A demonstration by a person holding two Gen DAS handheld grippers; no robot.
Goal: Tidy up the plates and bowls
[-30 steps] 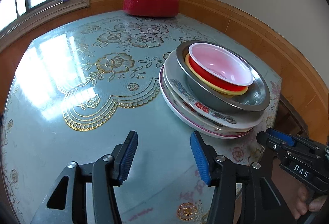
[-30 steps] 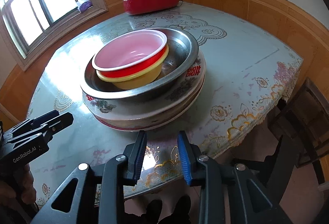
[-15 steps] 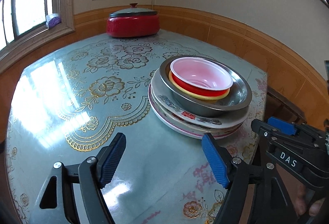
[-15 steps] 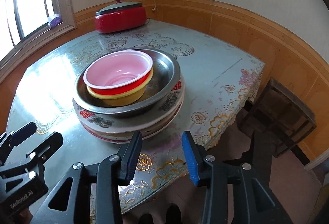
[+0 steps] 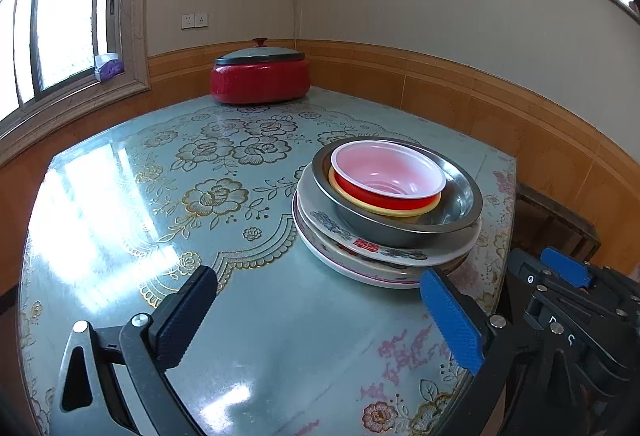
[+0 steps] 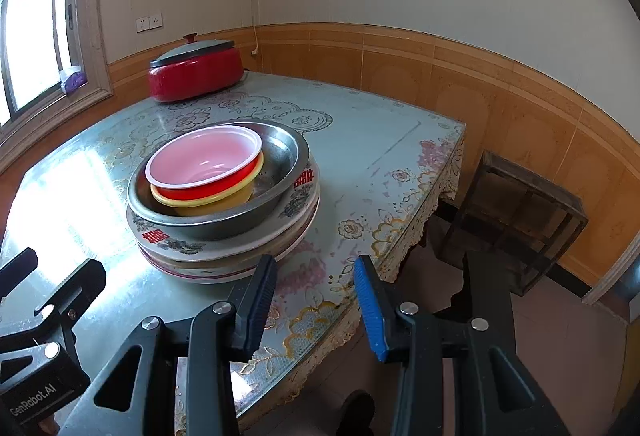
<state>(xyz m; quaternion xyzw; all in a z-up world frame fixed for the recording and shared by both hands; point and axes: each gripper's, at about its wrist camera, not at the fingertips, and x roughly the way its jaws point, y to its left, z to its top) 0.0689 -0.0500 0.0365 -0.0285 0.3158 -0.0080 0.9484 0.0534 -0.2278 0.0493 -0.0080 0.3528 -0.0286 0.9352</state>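
We read "GenRobot.AI" in white on the black body of the left gripper (image 6: 40, 320), low at the left of the right wrist view. On the rim of the patterned plate (image 6: 224, 244) we see red double-happiness signs, one on the near side, one on the right. White letters on the right gripper (image 5: 560, 300) are too partial to read

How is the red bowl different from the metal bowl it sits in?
The red bowl is smaller and sits highest in the stack; the metal bowl is much wider and holds it, with a yellow bowl between them. The red bowl is red outside and pale pink inside with a white rim; the metal bowl is plain grey and shiny. Both are round, upright, and stacked on the plates.
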